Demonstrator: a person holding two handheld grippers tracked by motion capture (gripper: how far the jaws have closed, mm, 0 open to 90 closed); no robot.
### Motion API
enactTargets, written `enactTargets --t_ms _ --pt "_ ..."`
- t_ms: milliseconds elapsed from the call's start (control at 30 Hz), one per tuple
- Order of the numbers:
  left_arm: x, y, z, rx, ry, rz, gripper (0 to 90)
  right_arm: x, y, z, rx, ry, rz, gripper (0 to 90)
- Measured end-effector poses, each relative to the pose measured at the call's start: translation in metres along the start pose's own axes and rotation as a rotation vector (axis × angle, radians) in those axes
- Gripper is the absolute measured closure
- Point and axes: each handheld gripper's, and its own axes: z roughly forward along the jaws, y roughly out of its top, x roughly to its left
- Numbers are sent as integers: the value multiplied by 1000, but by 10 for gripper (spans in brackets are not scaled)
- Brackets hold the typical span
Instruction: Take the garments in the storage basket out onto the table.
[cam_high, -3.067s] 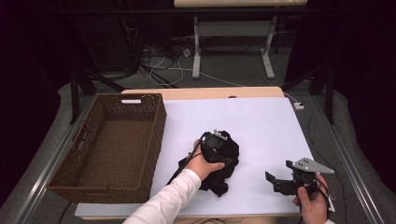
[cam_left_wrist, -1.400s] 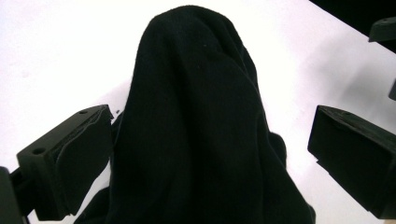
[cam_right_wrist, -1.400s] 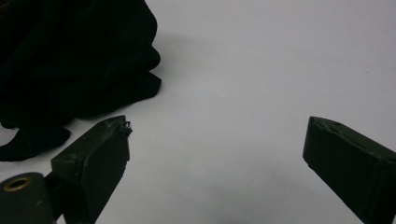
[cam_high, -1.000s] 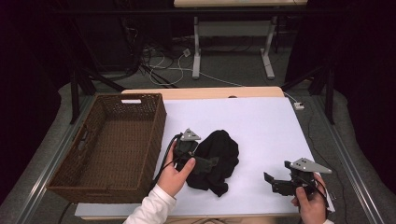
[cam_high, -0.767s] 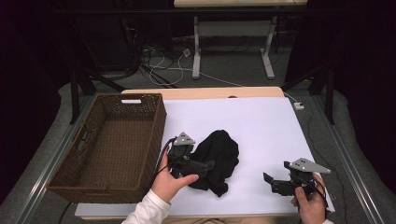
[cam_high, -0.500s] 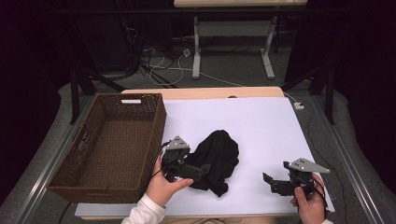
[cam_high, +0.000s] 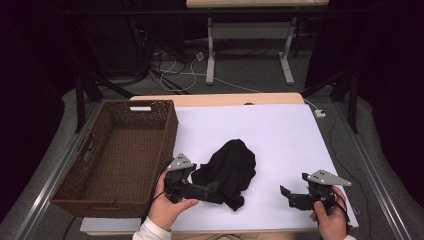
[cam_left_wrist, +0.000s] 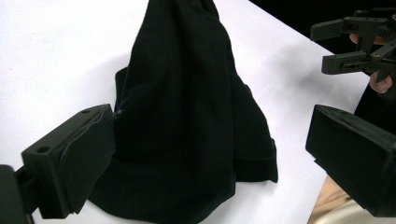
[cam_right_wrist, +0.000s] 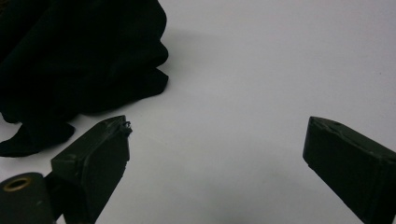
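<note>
A crumpled black cloth (cam_high: 231, 169) lies on the white table (cam_high: 285, 130), near its middle. My left gripper (cam_high: 212, 189) is at the cloth's near-left edge and points right. In the left gripper view it (cam_left_wrist: 208, 135) stands wide open, and the cloth (cam_left_wrist: 187, 107) rises in a heap between and beyond the jaws. My right gripper (cam_high: 287, 196) is open above bare table near the front right, a hand's length from the cloth. In the right gripper view it (cam_right_wrist: 217, 133) holds nothing, and the cloth (cam_right_wrist: 70, 56) lies at the upper left.
A brown wicker basket (cam_high: 167, 131) stands along the table's left side with nothing visible in it. The right gripper (cam_left_wrist: 348, 46) shows far off in the left gripper view. Table legs and cables lie on the floor beyond the far edge.
My left gripper was on top of the cloth three seconds ago. It has drawn back to the left and toward the front edge, leaving the cloth heaped. The right gripper has hardly moved.
</note>
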Motion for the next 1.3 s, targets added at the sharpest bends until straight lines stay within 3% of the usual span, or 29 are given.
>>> enactTargets --t_ms 167,267,467,600,633,733,800,833,1033,1100,1200,1300 --pt "-1 -8 -1 -12 -9 9 32 5 1 2 -6 19 -20 60" --pt "-2 -12 0 -6 -5 14 58 10 1 3 -4 24 -62 32" --pt "-2 -19 2 -16 4 16 153 18 2 9 -5 76 -51 17" --pt "-1 -23 2 -10 -8 -31 169 27 0 13 21 73 -90 20" --pt "-1 -24 3 -10 -20 -48 189 29 0 15 21 77 -100 31" --pt "-1 -28 5 -9 -25 -49 255 39 0 18 8 84 -124 83" --pt "-2 -31 8 -42 -33 -34 317 46 2 20 -5 91 -146 134" --pt "-1 -31 9 -36 -17 -15 319 49 2 22 -11 101 -153 141" --pt "-4 -35 10 -8 -9 -70 336 68 4 29 -14 159 -200 284" --pt "-6 -37 11 27 24 -94 336 75 3 33 -7 186 -230 336" --pt "-7 -40 13 11 26 -92 341 81 1 42 1 200 -274 374" --pt "-7 -43 16 0 49 -85 345 88 1 46 17 243 -281 402"
